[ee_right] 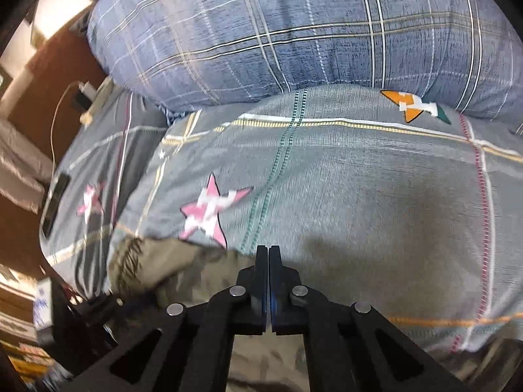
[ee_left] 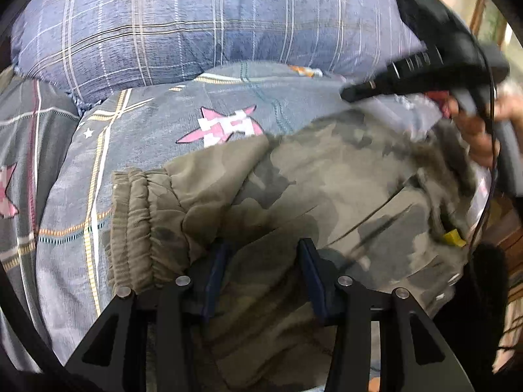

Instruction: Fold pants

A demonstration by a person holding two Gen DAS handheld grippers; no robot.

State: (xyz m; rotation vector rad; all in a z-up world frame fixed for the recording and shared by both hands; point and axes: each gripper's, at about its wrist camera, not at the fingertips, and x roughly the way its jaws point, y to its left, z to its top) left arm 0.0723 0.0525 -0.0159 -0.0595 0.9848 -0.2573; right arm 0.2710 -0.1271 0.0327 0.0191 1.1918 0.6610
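Note:
Olive camouflage pants (ee_left: 310, 189) lie bunched on the bed, with an elastic cuff (ee_left: 140, 228) at the left. My left gripper (ee_left: 261, 261) is open, its fingers spread just above the pants fabric. My right gripper (ee_right: 268, 254) is shut with its pads pressed together; no fabric shows between them. It hovers over the pants (ee_right: 183, 274), whose edge shows below and left of it. In the left wrist view the right gripper (ee_left: 356, 93) is blurred at the upper right, above the far end of the pants.
The bed has a grey plaid cover with pink stars (ee_right: 212, 209). A large blue plaid pillow (ee_right: 294, 32) lies at the back. A phone (ee_right: 55, 199) and a charger cable (ee_right: 65, 104) lie at the bed's left edge.

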